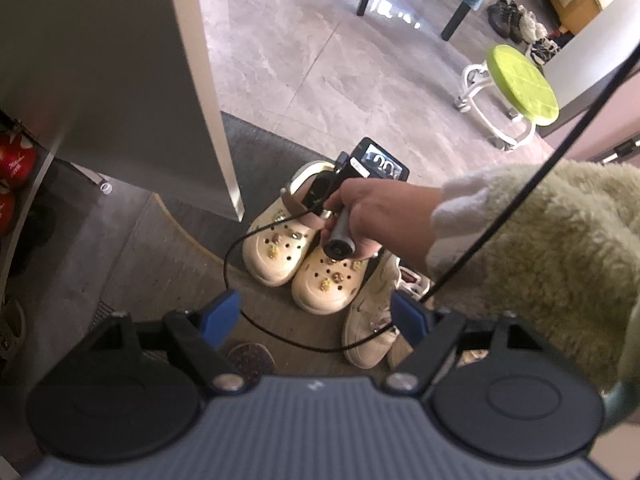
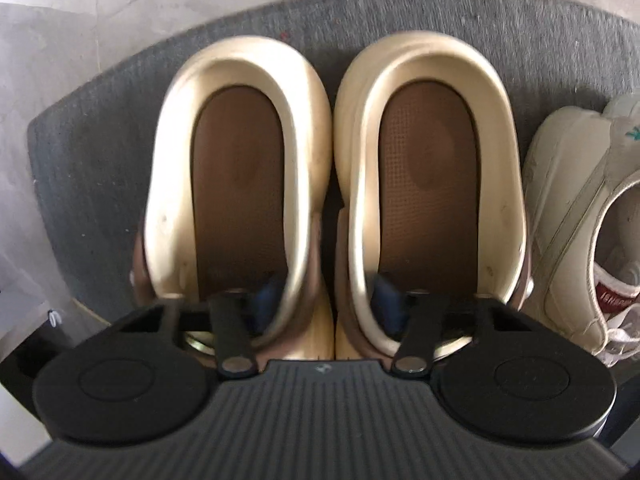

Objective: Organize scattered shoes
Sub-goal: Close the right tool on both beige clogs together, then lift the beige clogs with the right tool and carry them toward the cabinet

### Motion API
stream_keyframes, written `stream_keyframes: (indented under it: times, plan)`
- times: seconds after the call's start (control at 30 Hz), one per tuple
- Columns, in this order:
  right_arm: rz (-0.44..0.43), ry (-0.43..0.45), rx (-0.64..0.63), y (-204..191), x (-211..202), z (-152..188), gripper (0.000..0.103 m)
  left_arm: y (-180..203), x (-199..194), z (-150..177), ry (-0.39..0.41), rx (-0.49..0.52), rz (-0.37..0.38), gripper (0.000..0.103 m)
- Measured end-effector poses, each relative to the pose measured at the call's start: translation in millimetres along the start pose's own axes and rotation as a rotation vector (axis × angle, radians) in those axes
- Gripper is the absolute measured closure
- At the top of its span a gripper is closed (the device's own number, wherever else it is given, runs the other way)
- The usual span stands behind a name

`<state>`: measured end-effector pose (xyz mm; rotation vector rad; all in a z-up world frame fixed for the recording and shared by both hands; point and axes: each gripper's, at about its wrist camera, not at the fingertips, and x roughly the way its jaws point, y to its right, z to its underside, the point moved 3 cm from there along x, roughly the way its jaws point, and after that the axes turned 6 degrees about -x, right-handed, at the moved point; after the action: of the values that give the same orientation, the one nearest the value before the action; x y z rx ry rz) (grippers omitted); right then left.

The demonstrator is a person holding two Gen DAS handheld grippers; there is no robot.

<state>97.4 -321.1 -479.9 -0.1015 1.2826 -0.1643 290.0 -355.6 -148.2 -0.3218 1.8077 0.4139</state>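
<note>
- The left gripper (image 1: pixel 316 316) hangs above the floor with its blue fingers (image 1: pixel 222 314) spread wide and nothing between them.
- Two cream clogs (image 2: pixel 240 184) sit side by side, touching, on a grey mat (image 2: pixel 92 168).
- The right gripper (image 2: pixel 326 306) has one blue finger inside each clog, clamping the two inner walls together.
- A white sneaker (image 2: pixel 568 216) lies just beside the right-hand clog.
- A lime stool (image 1: pixel 520 84) stands well apart.

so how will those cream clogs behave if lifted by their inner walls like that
The clogs look like thick moulded foam, so probably light and fairly stiff. The right gripper has one of its fingers inside each clog, so the outer sides may sag. The smooth rims could slip.
</note>
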Motion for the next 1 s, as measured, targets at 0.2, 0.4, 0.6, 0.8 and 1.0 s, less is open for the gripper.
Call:
stream_keyframes:
  times: [0.2, 0.4, 0.6, 0.8, 1.0]
  plan:
    - [-0.004, 0.046, -0.048, 9, -23, 21, 0.075, 6, -7, -2, 0.005, 0.046, -0.001, 0.019]
    - [-0.019, 0.121, -0.072, 17, -74, 46, 0.075, 9, -35, 4, -0.028, 0.112, 0.000, 0.019]
    - [-0.018, 0.221, -0.157, 25, -152, 77, 0.075, 9, -85, 24, -0.044, 0.198, -0.002, 0.018]
    - [0.004, 0.290, -0.188, 46, -225, 117, 0.075, 10, -130, 38, -0.010, 0.224, 0.009, 0.018]
    - [0.044, 0.329, -0.315, 68, -297, 179, 0.075, 6, -183, 55, 0.082, 0.163, -0.041, 0.018]
